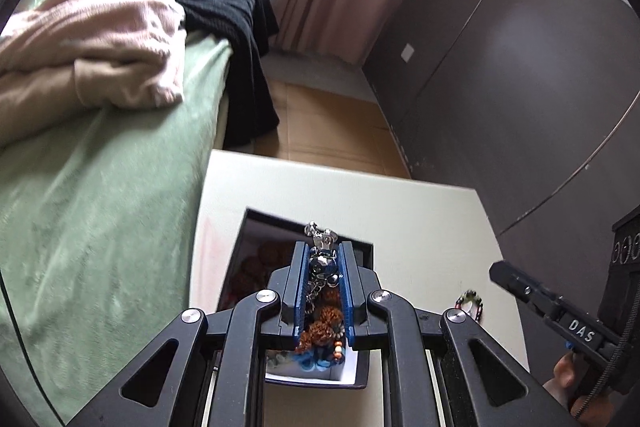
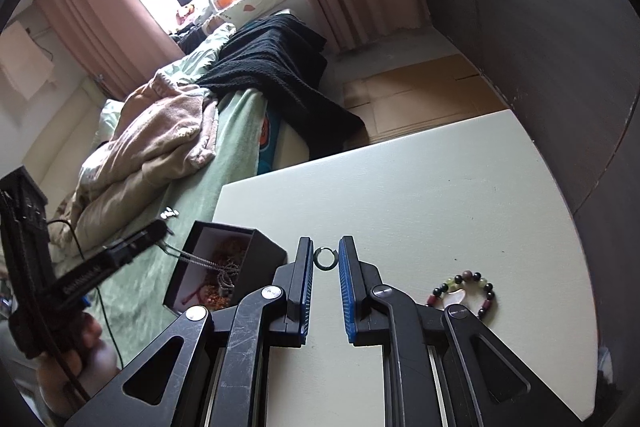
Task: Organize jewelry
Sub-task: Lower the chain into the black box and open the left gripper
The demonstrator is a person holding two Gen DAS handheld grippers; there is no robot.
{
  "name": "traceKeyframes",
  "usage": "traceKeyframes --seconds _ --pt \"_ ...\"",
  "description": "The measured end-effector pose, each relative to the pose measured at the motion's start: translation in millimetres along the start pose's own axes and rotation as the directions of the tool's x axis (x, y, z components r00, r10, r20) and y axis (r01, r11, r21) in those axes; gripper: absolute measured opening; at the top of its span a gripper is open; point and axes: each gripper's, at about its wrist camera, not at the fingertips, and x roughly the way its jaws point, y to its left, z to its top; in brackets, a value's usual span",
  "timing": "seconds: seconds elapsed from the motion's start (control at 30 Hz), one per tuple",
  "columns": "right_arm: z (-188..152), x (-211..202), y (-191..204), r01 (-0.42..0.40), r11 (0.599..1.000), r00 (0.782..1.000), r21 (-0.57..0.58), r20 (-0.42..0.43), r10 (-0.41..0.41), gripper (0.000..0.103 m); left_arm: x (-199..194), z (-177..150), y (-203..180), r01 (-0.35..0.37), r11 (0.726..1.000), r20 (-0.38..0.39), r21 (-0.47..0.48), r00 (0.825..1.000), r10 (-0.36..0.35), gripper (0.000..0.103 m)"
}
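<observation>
Green ring [image 2: 324, 259] between parted right gripper [image 2: 325, 255] fingers — beaded bracelet [image 2: 464, 293] nearby.

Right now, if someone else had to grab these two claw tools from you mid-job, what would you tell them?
Left claw: shut on a silver chain necklace, held over the open black jewelry box, chain trailing into it.
Right claw: open, holding nothing, its fingers either side of a small dark ring lying on the white table.
Done: brown beads and other pieces already sit in the box.
Left: let the necklace go into the box, then box the ring and the beaded bracelet beside the right claw.
</observation>
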Motion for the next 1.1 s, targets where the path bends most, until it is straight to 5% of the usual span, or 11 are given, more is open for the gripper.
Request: traceKeyframes --seconds 0.1,0.2,0.23,0.3,0.37,0.77,0.87,1.1 --pt "-1.0 4.1 3.7 -0.004 1.000 1.000 0.006 0.004 0.004 0.014 13.7 -0.2 11.6 0.008 0.998 -0.087 -0.059 0.996 -0.013 0.016" --pt "-2.1 6.7 10.6 -0.018 1.000 1.000 0.007 0.010 0.018 0.014 6.2 2.2 20.5 0.038 0.995 -0.071 -0.092 0.997 -0.044 0.020" --pt "-2.2 7.4 13.4 -0.026 1.000 1.000 0.007 0.013 0.026 0.014 0.6 3.4 23.1 0.035 0.995 -0.052 -0.096 0.998 -0.040 0.026" --pt "-2.9 9.5 19.9 -0.054 0.998 0.998 0.010 0.016 0.054 0.015 -11.8 5.5 29.4 0.018 0.994 -0.004 -0.106 1.000 -0.018 0.059" --pt "-4.1 12.7 27.8 -0.090 0.996 0.996 0.013 0.013 0.090 0.015 -23.4 6.2 36.9 0.004 0.993 0.047 -0.120 0.999 0.002 0.067" --pt "-8.1 56.0 77.7 -0.275 0.961 0.960 0.011 -0.054 0.275 0.015 -48.6 11.0 77.4 0.005 0.974 0.098 -0.225 0.995 0.018 0.067" --pt "-9.9 66.6 79.0 -0.256 0.966 0.960 0.027 -0.109 0.257 0.037 -49.6 10.8 77.3 0.007 0.975 0.088 -0.222 0.996 0.013 0.067" --pt "-11.6 40.4 46.3 -0.177 0.982 0.981 0.071 -0.071 0.182 0.042 -48.3 6.9 53.9 0.017 0.985 0.083 -0.170 0.997 -0.003 0.067"
